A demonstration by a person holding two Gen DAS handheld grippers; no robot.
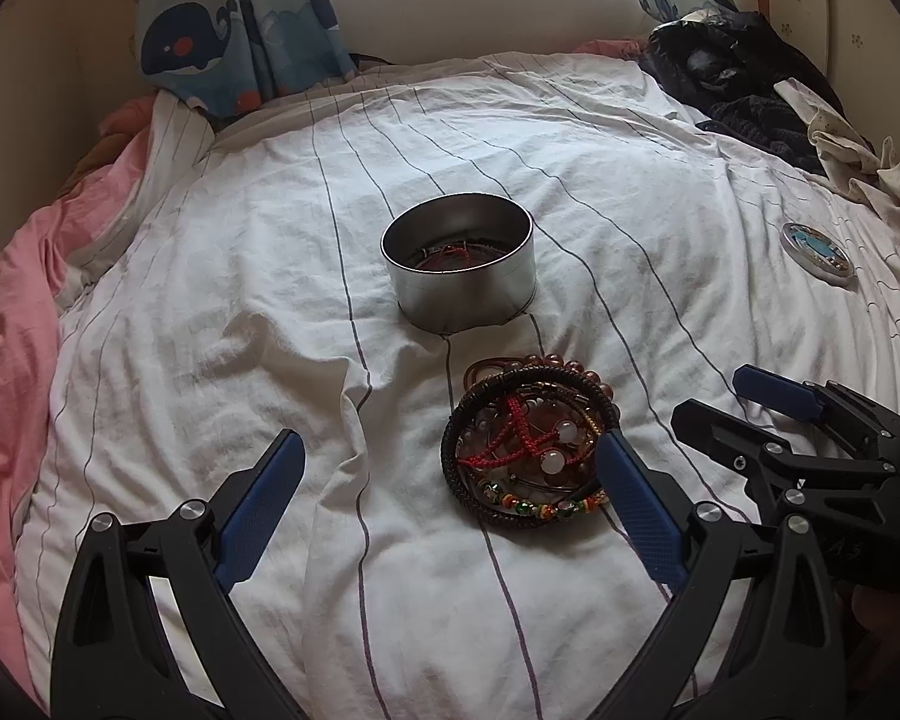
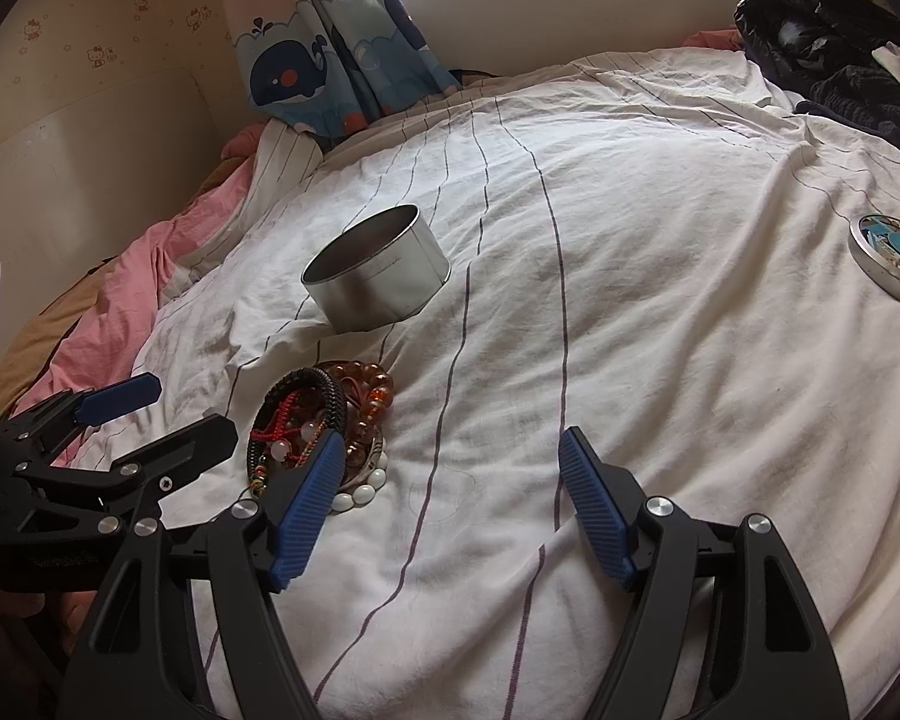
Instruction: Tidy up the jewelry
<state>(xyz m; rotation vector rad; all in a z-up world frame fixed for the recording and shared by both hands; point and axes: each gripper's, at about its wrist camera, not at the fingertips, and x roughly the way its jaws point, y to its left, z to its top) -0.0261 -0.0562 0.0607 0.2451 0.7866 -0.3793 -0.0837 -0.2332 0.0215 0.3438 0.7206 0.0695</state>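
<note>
A pile of bracelets (image 1: 525, 441), with black braided bands, red cord and amber and white beads, lies on the white striped sheet (image 1: 240, 276). Beyond it stands an open round metal tin (image 1: 459, 267) with some jewelry inside. My left gripper (image 1: 450, 450) is open and empty just left of the pile, its right finger beside the pile's edge. My right gripper (image 2: 450, 450) is open and empty to the right of the pile (image 2: 312, 420). The tin (image 2: 378, 270) also shows in the right wrist view. Each gripper shows in the other's view, left (image 2: 138, 414) and right (image 1: 744, 396).
The tin's lid (image 1: 817, 252), with a blue picture, lies on the sheet at the right (image 2: 894, 261). Dark clothes (image 1: 744, 72) are heaped at the far right. A pink blanket (image 1: 12, 324) lies at the left. Whale curtains (image 1: 234, 18) hang below the window.
</note>
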